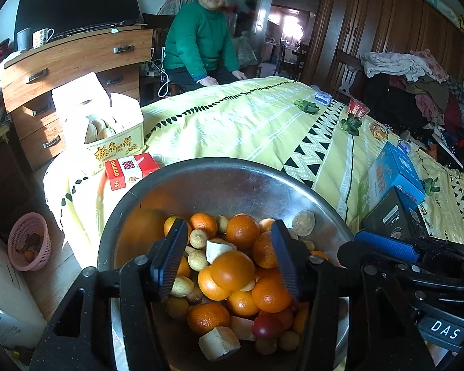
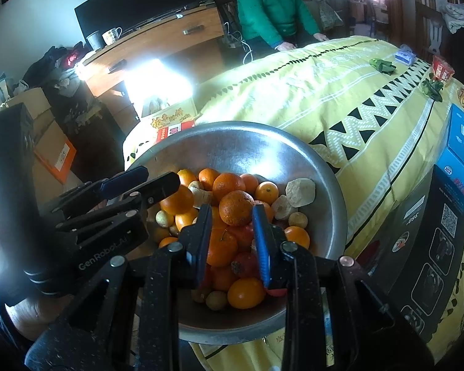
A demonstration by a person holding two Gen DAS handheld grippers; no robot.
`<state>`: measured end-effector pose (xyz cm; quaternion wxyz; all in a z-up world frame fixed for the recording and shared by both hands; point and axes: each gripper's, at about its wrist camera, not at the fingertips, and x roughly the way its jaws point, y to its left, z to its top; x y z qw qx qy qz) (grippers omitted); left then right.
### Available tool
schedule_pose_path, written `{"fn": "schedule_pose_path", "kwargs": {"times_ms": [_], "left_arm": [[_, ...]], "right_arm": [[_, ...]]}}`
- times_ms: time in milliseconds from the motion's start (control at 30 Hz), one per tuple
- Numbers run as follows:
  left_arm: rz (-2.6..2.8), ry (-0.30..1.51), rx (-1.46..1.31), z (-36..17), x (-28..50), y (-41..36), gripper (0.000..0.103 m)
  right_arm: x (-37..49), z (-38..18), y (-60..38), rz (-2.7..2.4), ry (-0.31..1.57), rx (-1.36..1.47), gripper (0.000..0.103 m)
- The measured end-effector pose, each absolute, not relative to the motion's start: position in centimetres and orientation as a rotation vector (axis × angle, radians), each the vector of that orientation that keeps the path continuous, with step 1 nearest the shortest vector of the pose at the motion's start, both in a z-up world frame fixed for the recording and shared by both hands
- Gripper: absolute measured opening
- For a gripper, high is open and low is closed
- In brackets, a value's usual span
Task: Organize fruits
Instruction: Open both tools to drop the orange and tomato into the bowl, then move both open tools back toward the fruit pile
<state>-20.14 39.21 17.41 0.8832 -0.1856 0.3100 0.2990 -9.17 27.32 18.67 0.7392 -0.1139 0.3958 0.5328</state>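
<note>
A steel bowl (image 1: 232, 185) (image 2: 232, 148) sits on the bed, heaped with oranges (image 1: 232, 270) (image 2: 236, 207), small yellow-brown round fruits (image 1: 198, 259), pale cut chunks (image 1: 219, 343) and a red fruit (image 1: 266, 326) (image 2: 246, 262). My left gripper (image 1: 228, 221) (image 2: 161, 174) hangs open just over the pile, with one orange lying loose between its fingers. My right gripper (image 2: 231, 208) (image 1: 355, 241) hovers over the bowl's right side. Its jaws stand close together, and I see no fruit pinched between them.
A yellow patterned quilt (image 1: 232, 117) covers the bed. Black box (image 1: 393, 216) and blue box (image 1: 393, 176) crowd the bowl's right. A red packet (image 1: 130, 170) and pastry box (image 1: 108, 136) stand left. A pink basket (image 1: 31, 241) is on the floor. A person in green (image 1: 198, 40) sits beyond.
</note>
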Motion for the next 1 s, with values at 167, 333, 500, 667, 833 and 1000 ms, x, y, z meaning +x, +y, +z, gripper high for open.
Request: {"fn": "schedule_pose_path", "kwargs": {"times_ms": [167, 333, 500, 667, 833, 1000], "left_arm": [[0.669, 0.632, -0.36, 18.1, -20.2, 38.7, 0.073], [0.697, 0.625, -0.334, 18.7, -20.2, 37.9, 0.079], [0.709, 0.622, -0.313, 19.3, -20.2, 37.0, 0.08], [0.702, 0.608, -0.296, 20.2, -20.1, 35.7, 0.08], [0.65, 0.584, -0.242, 21.6, -18.6, 32.6, 0.08], [0.457, 0.49, -0.114, 24.0, -16.5, 25.2, 0.081]], "right_arm": [[-9.4, 19.7, 26.0, 1.171, 0.848, -0.213, 0.06], [-9.7, 20.4, 24.6, 1.155, 0.83, -0.2, 0.076], [-9.5, 20.7, 22.8, 1.132, 0.816, -0.184, 0.084], [-9.7, 21.3, 19.6, 1.098, 0.771, -0.165, 0.085], [-9.3, 21.3, 14.4, 1.013, 0.727, -0.143, 0.087], [-8.1, 19.6, 7.1, 0.863, 0.711, -0.139, 0.092]]}}
